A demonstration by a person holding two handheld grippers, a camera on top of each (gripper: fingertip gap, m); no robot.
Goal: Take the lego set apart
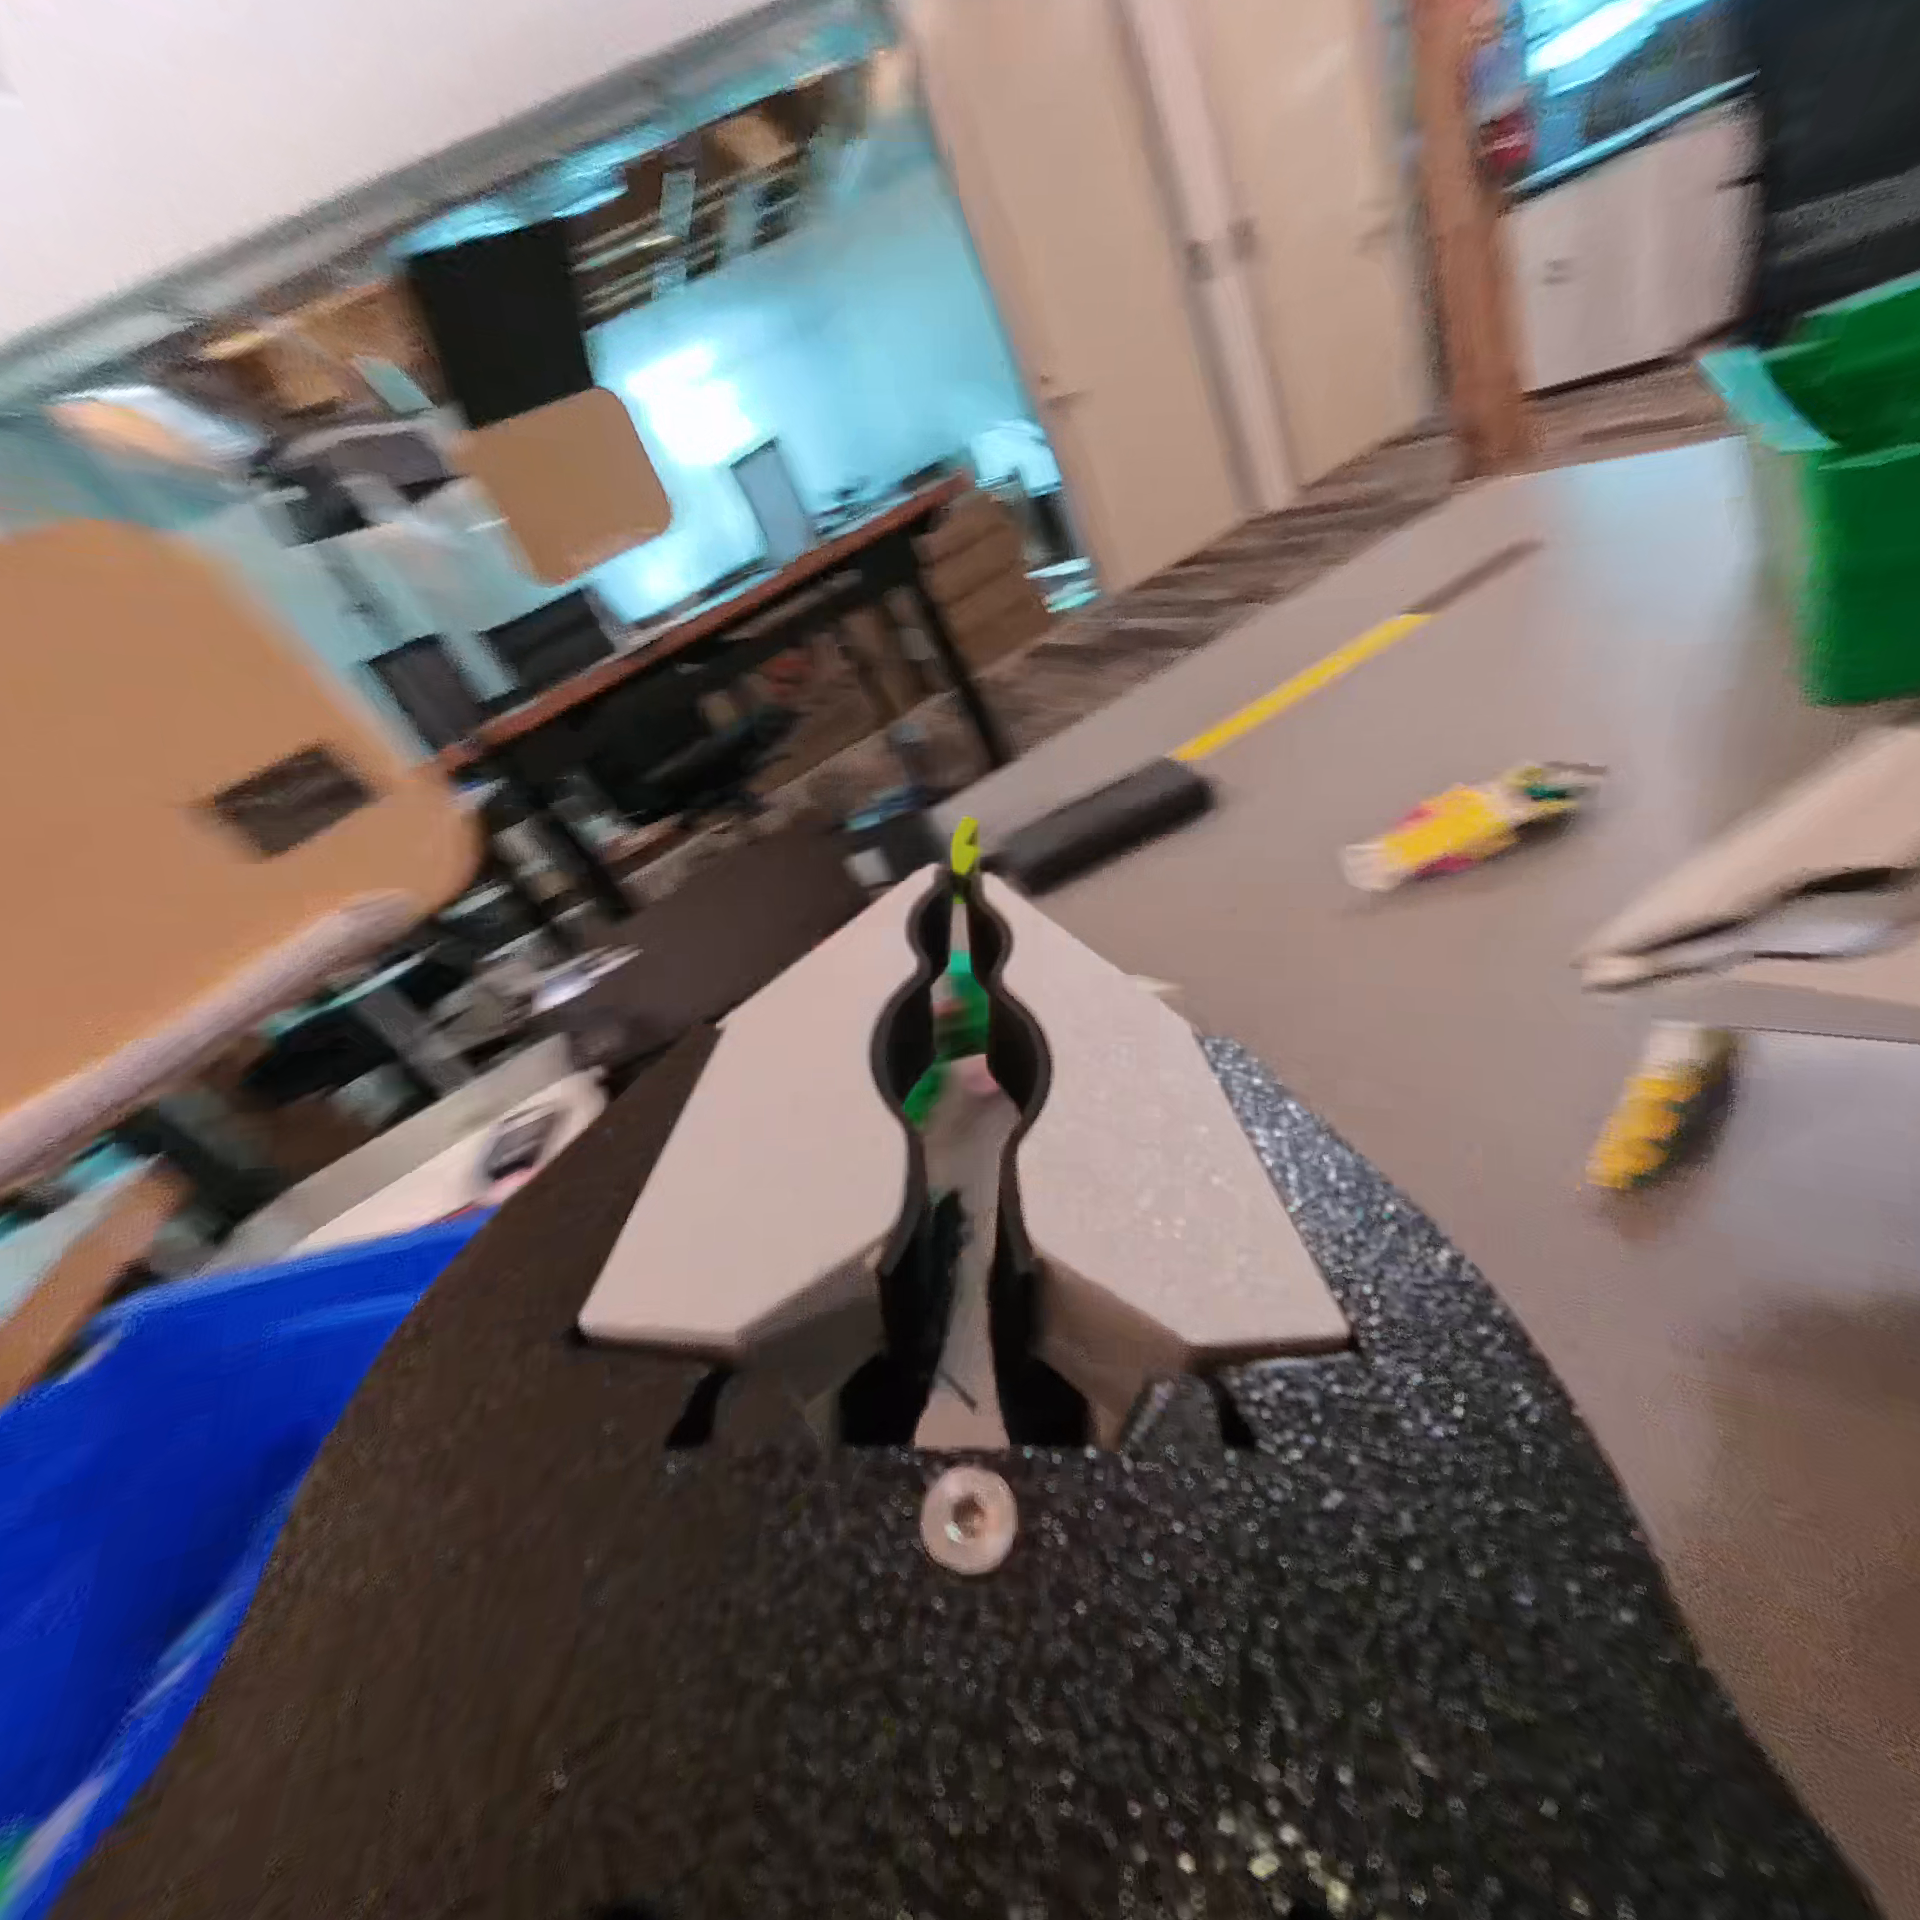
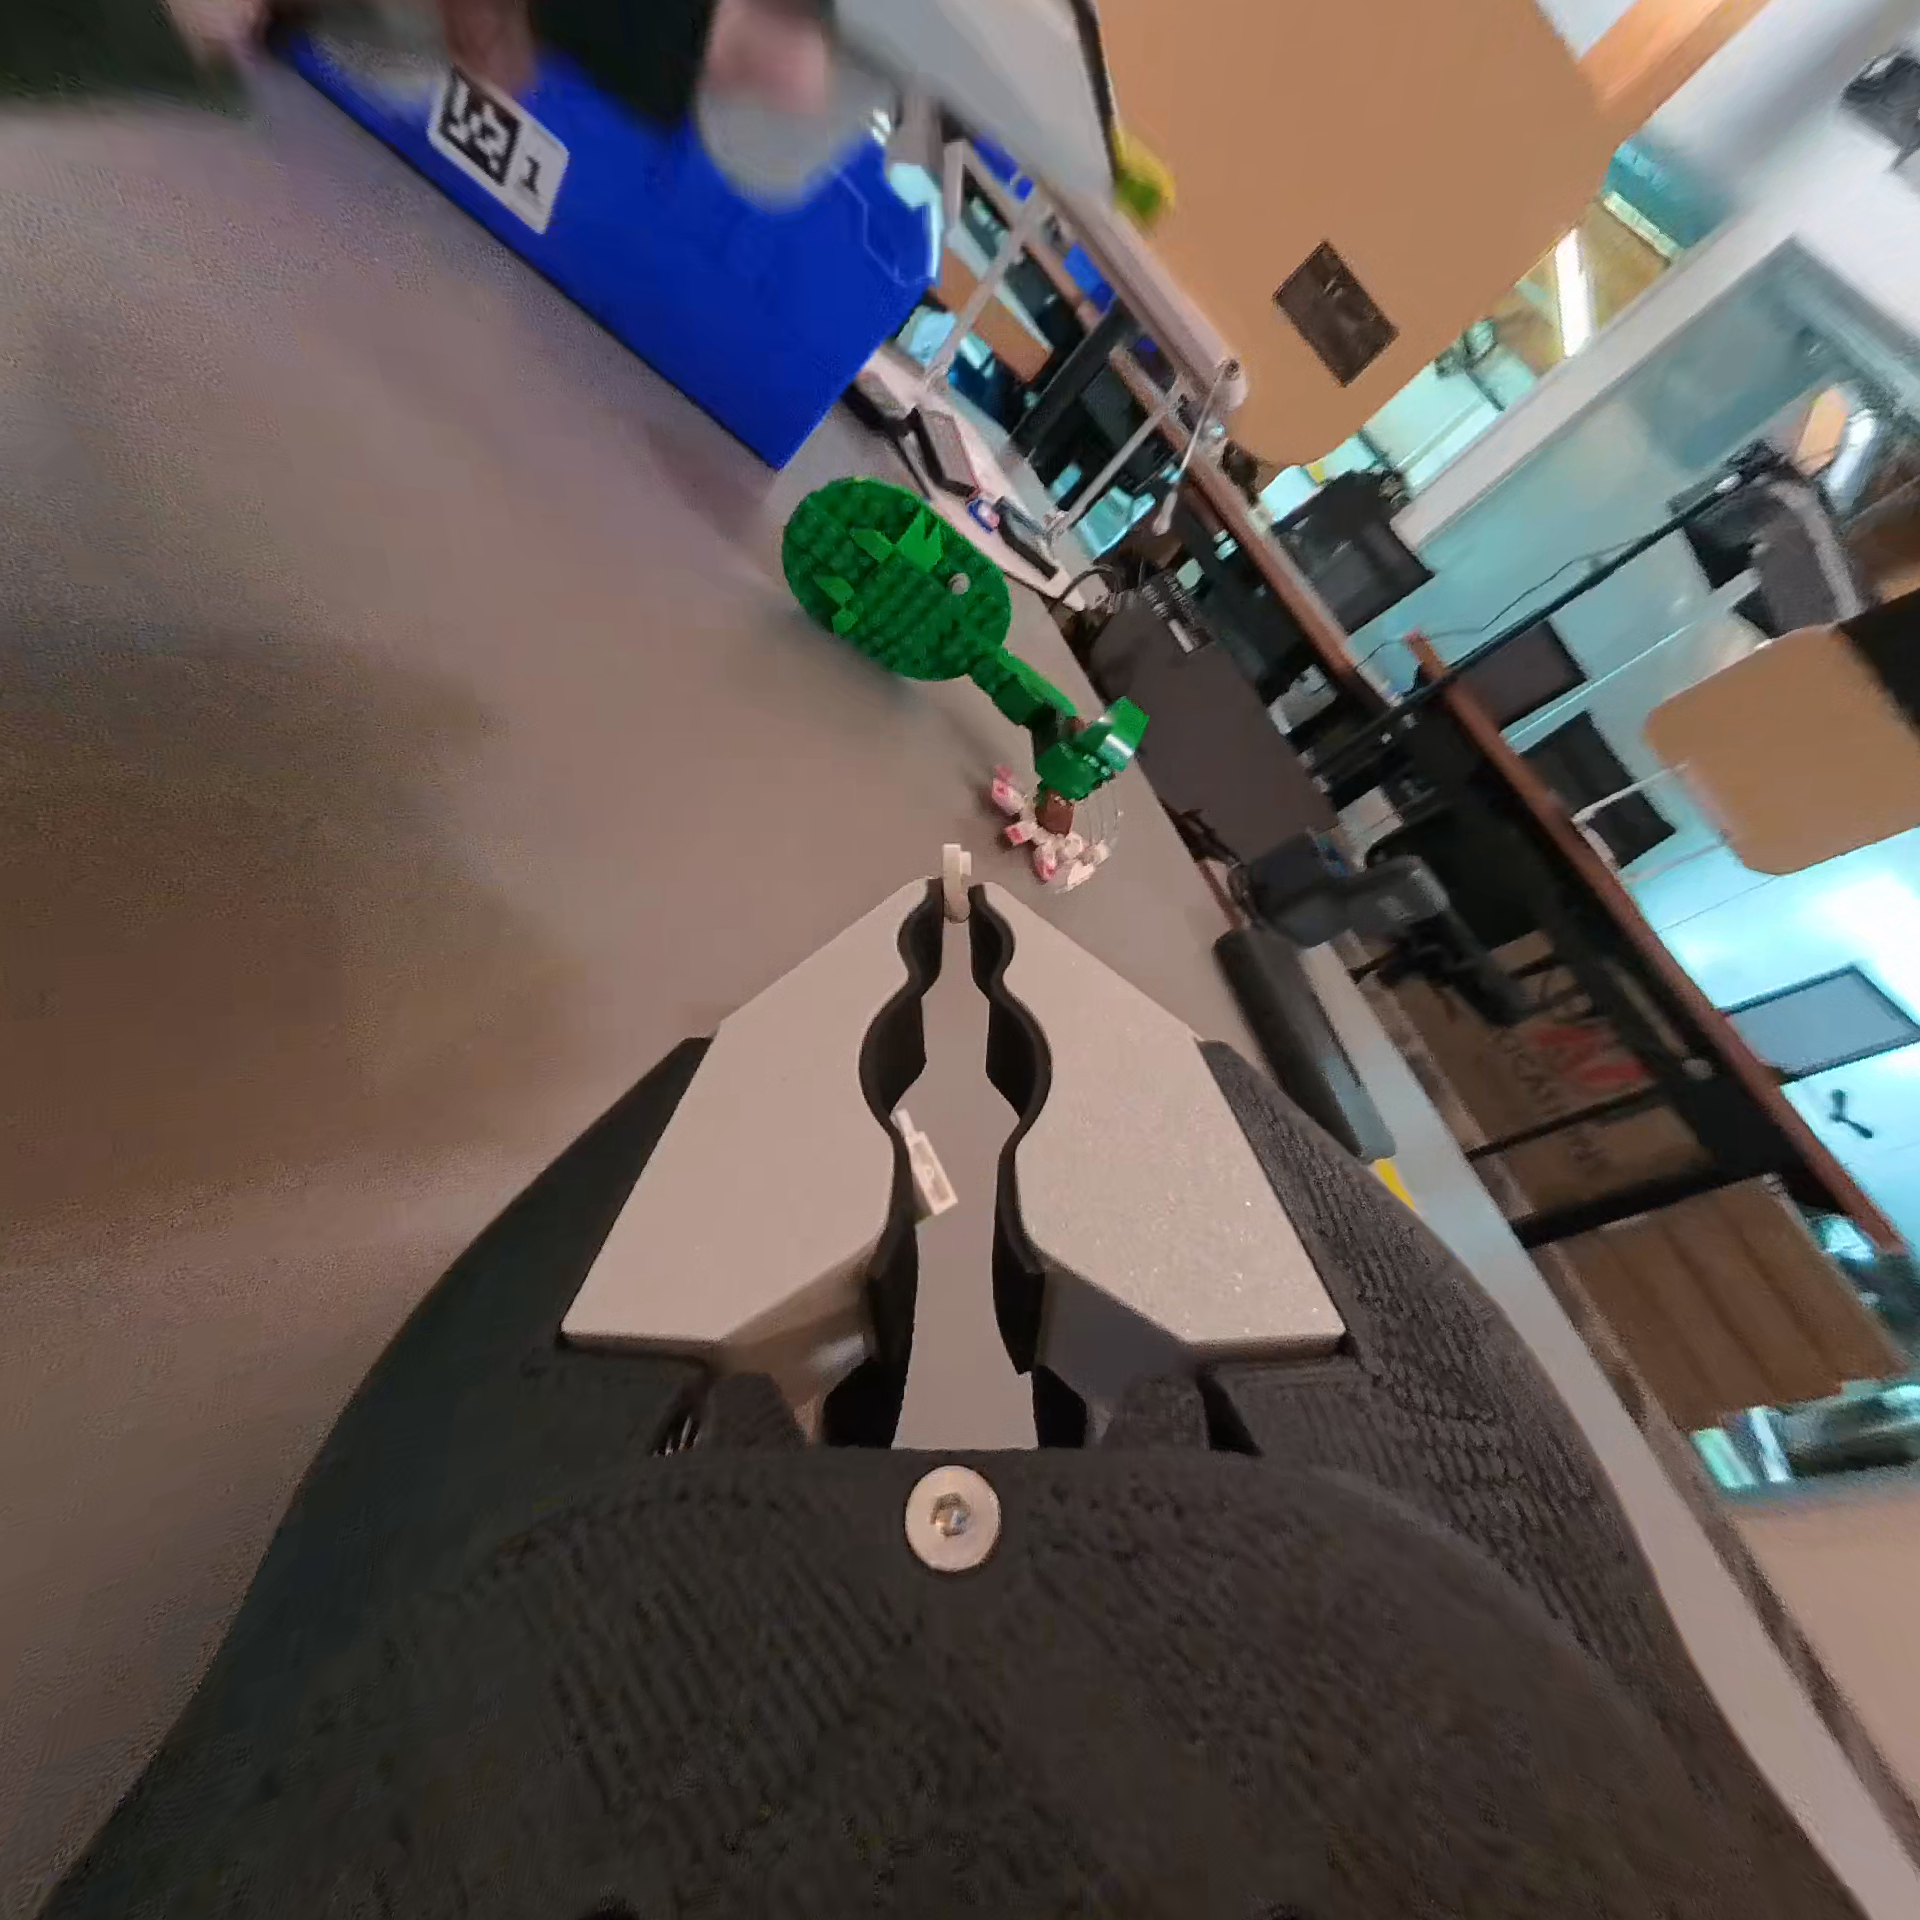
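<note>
In the left wrist view my left gripper (image 1: 962,891) is shut on a small lime-green lego piece (image 1: 964,844) that sticks out past the fingertips. Green lego shows blurred through the gap between the fingers (image 1: 940,1081). In the right wrist view my right gripper (image 2: 954,896) is shut on a small white lego piece (image 2: 954,871), held above the grey table (image 2: 416,831). Beyond it lies a green lego build (image 2: 902,594) with a round studded plate and a stem, and small pink and white pieces (image 2: 1049,836) at its end. The right gripper's fingers (image 1: 1766,883) show at the right edge of the left wrist view.
Two yellow lego chunks (image 1: 1465,826) (image 1: 1662,1107) lie on the table. A black bar (image 1: 1107,826) and a green box (image 1: 1860,520) stand farther off. A blue bin (image 2: 665,239) with a marker tag stands at the table's far side. The table edge (image 2: 1174,821) runs close behind the green build. About 15 cm separates my left fingertips from my right.
</note>
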